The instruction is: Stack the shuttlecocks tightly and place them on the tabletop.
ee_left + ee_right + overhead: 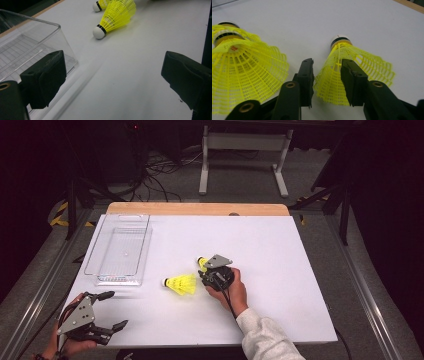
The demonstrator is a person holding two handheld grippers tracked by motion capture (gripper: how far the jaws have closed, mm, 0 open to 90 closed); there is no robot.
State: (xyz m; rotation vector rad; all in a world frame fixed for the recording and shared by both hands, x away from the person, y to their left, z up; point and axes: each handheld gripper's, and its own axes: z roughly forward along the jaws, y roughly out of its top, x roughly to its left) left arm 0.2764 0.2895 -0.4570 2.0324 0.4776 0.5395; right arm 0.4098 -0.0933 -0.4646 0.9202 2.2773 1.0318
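Two yellow mesh shuttlecocks with white corks lie on the white table. One shuttlecock (181, 283) (115, 17) (244, 67) lies free on its side. Just right of it lies the second shuttlecock (202, 263) (100, 4) (362, 60), resting on the table. My right gripper (207, 274) (327, 62) has its jaws narrowed on this one's skirt: one jaw presses the skirt's outer edge, the other lies across the mesh. My left gripper (116, 309) (112, 67) hovers wide open and holds nothing at the table's near left corner.
A clear plastic tray (141, 255) (37, 32) stands at the left of the table (280, 270), close in front of my left gripper, with nothing in it. A wooden strip (200, 209) runs along the table's far edge. Cables and a stand sit on the floor beyond.
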